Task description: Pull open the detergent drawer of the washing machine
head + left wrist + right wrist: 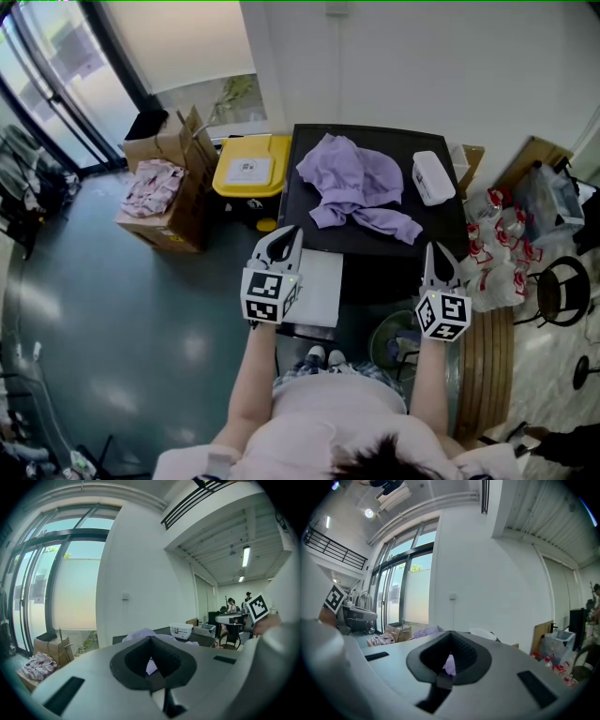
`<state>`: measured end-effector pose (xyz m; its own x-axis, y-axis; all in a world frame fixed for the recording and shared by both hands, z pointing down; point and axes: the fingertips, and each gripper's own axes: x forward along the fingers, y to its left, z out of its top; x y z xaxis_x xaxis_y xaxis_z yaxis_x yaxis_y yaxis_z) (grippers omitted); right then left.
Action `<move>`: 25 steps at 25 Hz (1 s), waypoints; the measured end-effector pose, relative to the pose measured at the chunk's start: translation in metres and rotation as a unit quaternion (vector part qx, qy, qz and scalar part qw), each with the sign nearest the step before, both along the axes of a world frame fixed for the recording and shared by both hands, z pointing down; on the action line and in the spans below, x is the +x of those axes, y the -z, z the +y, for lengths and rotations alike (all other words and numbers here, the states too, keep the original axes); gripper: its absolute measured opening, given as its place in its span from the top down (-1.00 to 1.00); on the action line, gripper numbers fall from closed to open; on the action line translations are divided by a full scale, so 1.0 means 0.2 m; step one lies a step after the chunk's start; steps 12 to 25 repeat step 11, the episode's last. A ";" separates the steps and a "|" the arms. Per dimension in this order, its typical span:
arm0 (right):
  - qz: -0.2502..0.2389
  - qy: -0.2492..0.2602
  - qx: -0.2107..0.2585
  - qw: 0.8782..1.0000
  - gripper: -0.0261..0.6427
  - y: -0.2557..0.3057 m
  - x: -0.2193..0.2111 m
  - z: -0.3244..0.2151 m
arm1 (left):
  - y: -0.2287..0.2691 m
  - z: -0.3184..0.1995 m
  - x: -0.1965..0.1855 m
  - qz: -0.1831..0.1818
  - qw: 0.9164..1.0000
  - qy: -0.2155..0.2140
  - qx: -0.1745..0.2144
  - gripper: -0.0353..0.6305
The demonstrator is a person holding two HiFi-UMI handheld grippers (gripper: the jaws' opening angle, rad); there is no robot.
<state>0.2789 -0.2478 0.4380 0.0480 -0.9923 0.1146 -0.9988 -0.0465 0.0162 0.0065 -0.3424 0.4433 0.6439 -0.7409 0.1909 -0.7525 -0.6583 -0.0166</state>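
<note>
at the scene's 9 o'clock an open cardboard box (178, 214) is holding a heap of pink patterned cloth (153, 181). a second cardboard box (167, 142) is standing behind it, its contents hidden. a yellow-lidded bin (251, 167) is sitting closed at 9 o'clock of the washing machine (305, 150). on the machine's black top a white lidded box (432, 177) is lying shut toward 2 o'clock, and a purple garment (356, 187) is sprawling just beside it.

counting up: two cardboard boxes, one bin, one white box, one garment, one machine, two grippers.

the detergent drawer (320, 286), as far as can be told, is the white slab sticking out of the machine's front near its 7 o'clock corner. the left gripper (279, 246) is hovering just beside it, at the drawer's 10 o'clock; whether they are touching cannot be told. the right gripper (437, 264) is sitting well apart, at the drawer's 3 o'clock. both grippers' jaws are pressing together on nothing, with only purple cloth showing beyond them.
</note>
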 end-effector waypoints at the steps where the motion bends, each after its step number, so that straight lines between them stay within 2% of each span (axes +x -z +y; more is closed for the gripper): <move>1: 0.000 0.000 0.000 1.000 0.88 0.00 0.00 0.00 | 0.00 0.00 0.00 0.000 1.000 0.000 0.000 0.82; 25: 0.003 0.001 -0.004 1.000 0.88 0.00 -0.01 0.01 | 0.00 0.02 -0.01 0.005 1.000 -0.005 0.001 0.82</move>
